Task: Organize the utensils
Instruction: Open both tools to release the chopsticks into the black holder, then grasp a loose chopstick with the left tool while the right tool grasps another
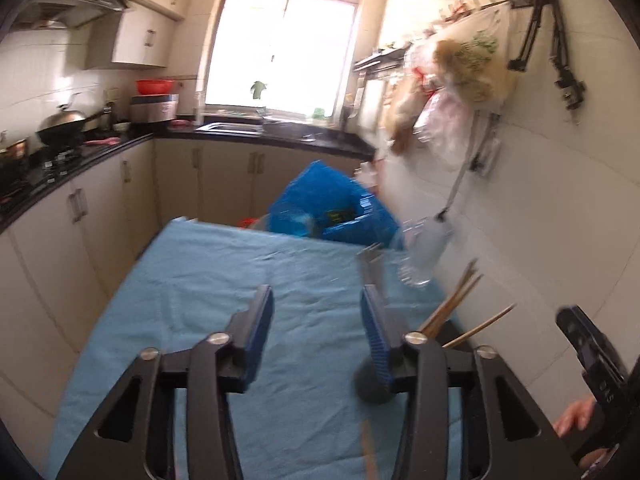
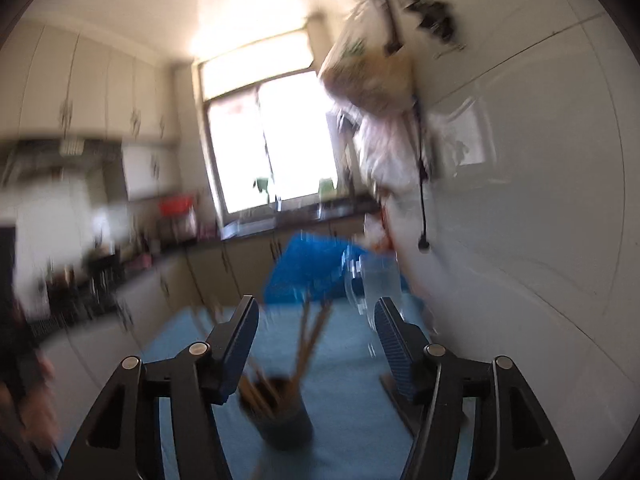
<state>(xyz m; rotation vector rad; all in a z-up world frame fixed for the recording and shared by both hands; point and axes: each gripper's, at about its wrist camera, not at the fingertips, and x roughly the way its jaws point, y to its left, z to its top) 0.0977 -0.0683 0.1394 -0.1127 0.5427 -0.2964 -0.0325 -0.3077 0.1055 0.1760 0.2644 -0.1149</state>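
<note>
My left gripper [image 1: 316, 300] is open and empty above the blue cloth on the table [image 1: 224, 272]. Wooden chopsticks [image 1: 452, 304] stick up from behind its right finger, and a fork [image 1: 370, 264] points up beyond that fingertip. A dark round object [image 1: 370, 386] lies under the right finger. My right gripper [image 2: 316, 316] is open and empty above a dark holder [image 2: 284, 416] with several chopsticks [image 2: 312, 340] standing in it. The right wrist view is blurred. The right gripper shows in the left wrist view at the far right [image 1: 592, 356].
A clear glass [image 1: 424, 252] stands at the table's right side near the white tiled wall; it also shows in the right wrist view [image 2: 376, 284]. A blue bag [image 1: 328, 204] sits past the table's far edge. Counters with a wok [image 1: 64, 124] run along the left.
</note>
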